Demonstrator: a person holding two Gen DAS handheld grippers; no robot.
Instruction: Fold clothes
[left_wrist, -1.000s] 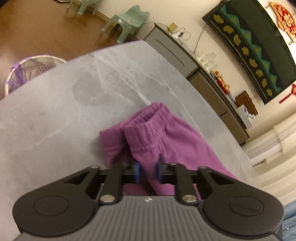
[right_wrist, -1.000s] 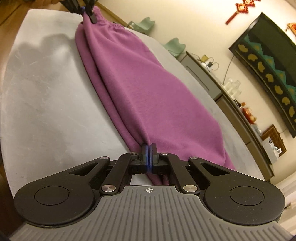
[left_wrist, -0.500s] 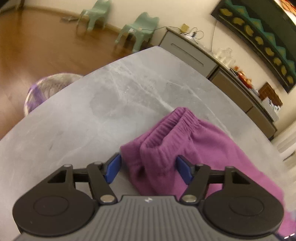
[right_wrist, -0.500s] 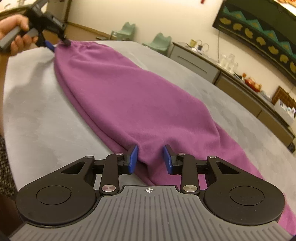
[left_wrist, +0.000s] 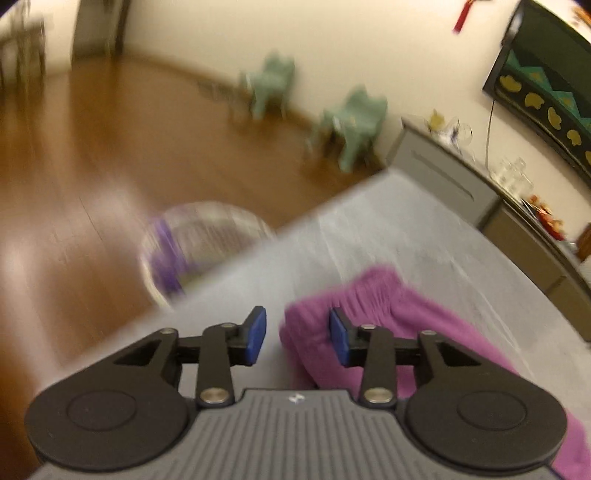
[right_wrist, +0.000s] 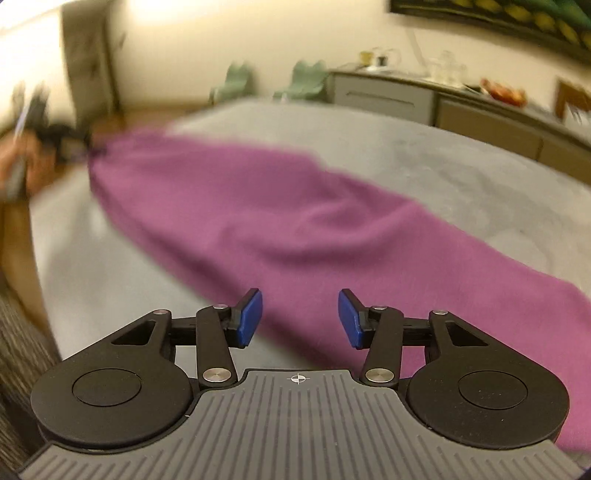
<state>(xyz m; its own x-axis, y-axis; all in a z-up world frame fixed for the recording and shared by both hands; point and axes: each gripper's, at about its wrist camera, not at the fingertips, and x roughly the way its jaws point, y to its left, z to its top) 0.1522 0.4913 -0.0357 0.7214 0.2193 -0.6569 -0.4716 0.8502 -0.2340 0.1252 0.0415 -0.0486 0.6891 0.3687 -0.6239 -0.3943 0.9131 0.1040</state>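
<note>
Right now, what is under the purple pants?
The purple pants lie flat and stretched out on the grey table, which shows all around them. Whether anything small hides beneath the cloth cannot be seen.

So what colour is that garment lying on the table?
Purple garment, plain; clearest from the right wrist view.

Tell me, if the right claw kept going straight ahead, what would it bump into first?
Probably the purple pants. The right claw is open and points along the cloth lying on the grey table. Blur makes its height above the fabric hard to judge.
</note>
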